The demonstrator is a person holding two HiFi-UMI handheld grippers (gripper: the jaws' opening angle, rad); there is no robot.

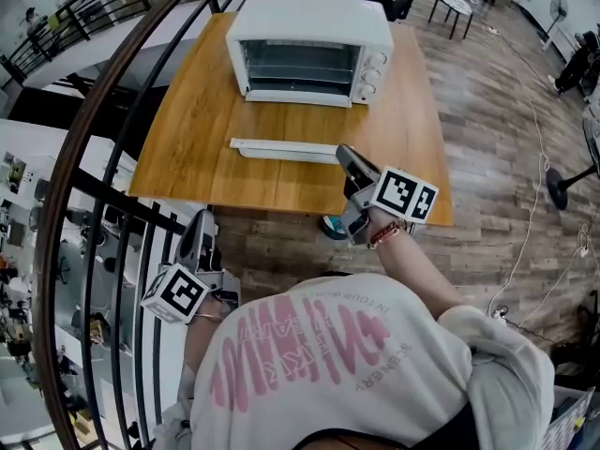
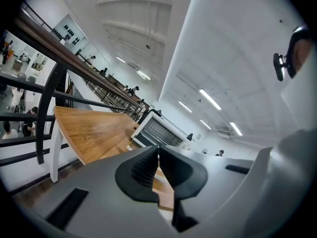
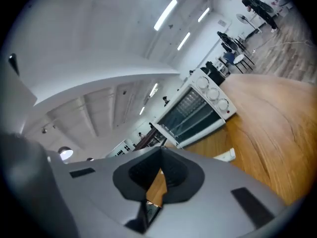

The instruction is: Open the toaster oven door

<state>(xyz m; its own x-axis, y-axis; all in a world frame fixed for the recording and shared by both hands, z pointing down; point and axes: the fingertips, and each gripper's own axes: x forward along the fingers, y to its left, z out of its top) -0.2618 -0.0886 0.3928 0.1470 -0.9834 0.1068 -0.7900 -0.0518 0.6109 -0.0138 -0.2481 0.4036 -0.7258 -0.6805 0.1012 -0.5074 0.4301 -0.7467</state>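
Observation:
The white toaster oven (image 1: 309, 50) stands at the far end of the wooden table (image 1: 187, 148), its glass door facing me and looking closed. It also shows in the left gripper view as the oven (image 2: 157, 132) and in the right gripper view as the oven (image 3: 195, 114). My right gripper (image 1: 344, 153) hovers over the table's near edge, pointing toward the oven; its jaws (image 3: 160, 155) are shut with nothing between them. My left gripper (image 1: 201, 221) hangs lower, off the table's near left corner by the railing, and is shut and empty (image 2: 158, 148).
A long white strip (image 1: 284, 150) lies on the table between the oven and my right gripper. A black railing with a brown handrail (image 1: 98, 101) curves along the left. Chairs (image 1: 456, 7) stand at the back right, and cables and a fan base (image 1: 561, 184) lie on the floor to the right.

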